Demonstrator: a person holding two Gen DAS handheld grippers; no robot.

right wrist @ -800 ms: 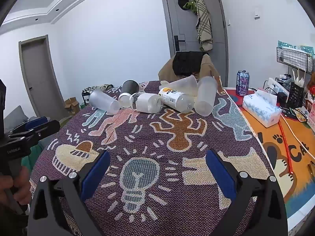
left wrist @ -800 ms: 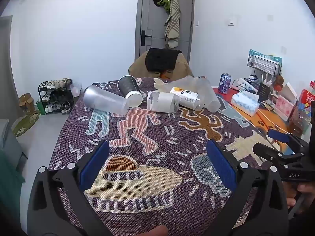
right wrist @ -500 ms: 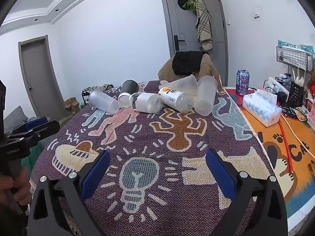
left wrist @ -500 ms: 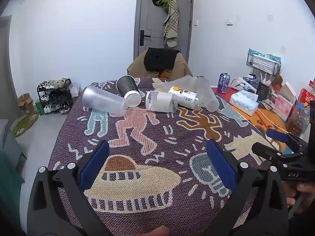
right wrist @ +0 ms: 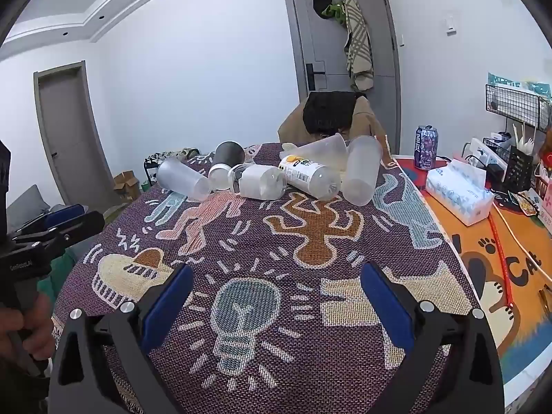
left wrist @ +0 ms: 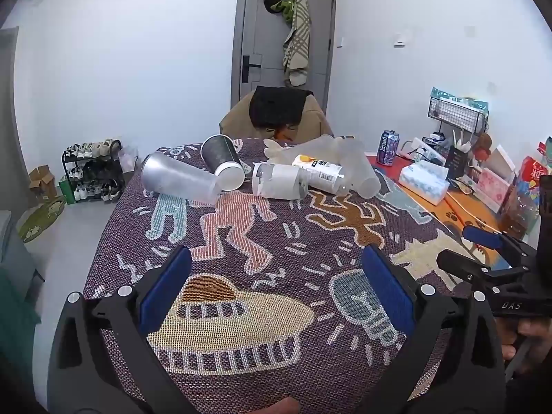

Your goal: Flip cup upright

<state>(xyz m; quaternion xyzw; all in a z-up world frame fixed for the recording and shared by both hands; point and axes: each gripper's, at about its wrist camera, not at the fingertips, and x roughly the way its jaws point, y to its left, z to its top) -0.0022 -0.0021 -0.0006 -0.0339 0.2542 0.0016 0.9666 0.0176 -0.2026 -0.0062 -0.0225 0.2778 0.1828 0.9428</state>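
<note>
our left gripper (left wrist: 276, 286) and right gripper (right wrist: 276, 293) are both spread wide and hold nothing. the cups (right wrist: 262, 181) lie tipped over in a bunch at the far end of the table cloth (right wrist: 310, 241). they look light, thin and slippery, so we should pinch one gently around its side.

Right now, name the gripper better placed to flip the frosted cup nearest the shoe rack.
Left, probably. The left gripper is open and empty, and the frosted cup lies on its side ahead-left. From the right gripper it lies farther left.
</note>
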